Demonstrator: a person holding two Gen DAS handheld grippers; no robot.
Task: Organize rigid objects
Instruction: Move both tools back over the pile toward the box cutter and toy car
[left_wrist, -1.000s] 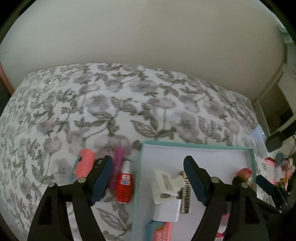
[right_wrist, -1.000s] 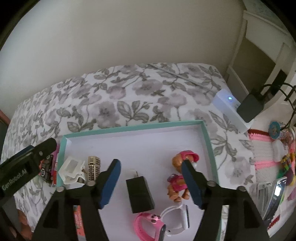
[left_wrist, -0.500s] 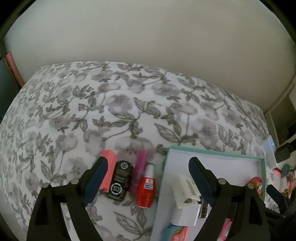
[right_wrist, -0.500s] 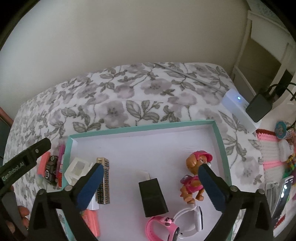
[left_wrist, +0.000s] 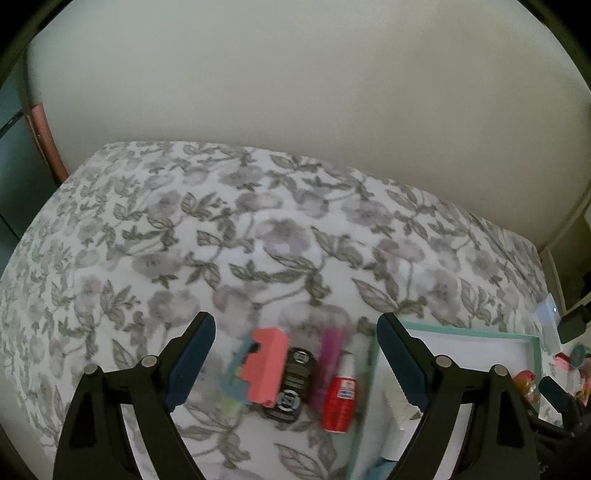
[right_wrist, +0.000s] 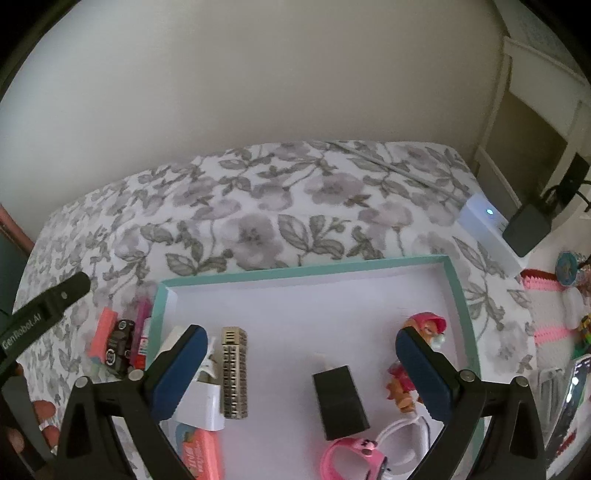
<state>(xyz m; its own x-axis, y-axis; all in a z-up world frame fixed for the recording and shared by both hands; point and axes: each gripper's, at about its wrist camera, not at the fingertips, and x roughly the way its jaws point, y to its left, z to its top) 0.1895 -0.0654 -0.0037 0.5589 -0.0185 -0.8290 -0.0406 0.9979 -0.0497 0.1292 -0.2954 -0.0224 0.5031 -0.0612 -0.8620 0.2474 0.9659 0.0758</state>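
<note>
Coral block (left_wrist: 266, 367), black toy car (left_wrist: 293, 384), pink tube (left_wrist: 327, 363) and red bottle (left_wrist: 341, 397) lie on the bed left of the tray (right_wrist: 306, 271); with both hand-held grippers, left (left_wrist: 295, 360) and right (right_wrist: 301, 373), standing apart and empty, lower the left one squarely over a single item before closing.

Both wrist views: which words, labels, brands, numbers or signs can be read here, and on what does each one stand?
"GenRobot.AI": white letters on the left gripper's black finger, seen in the right wrist view.
Red bottle: a white label with blue marks, too blurred to read.
Black toy car: round white marks, too small to read.
Coral pack in the tray: pale lettering, not readable.
Right gripper: no text visible.
</note>
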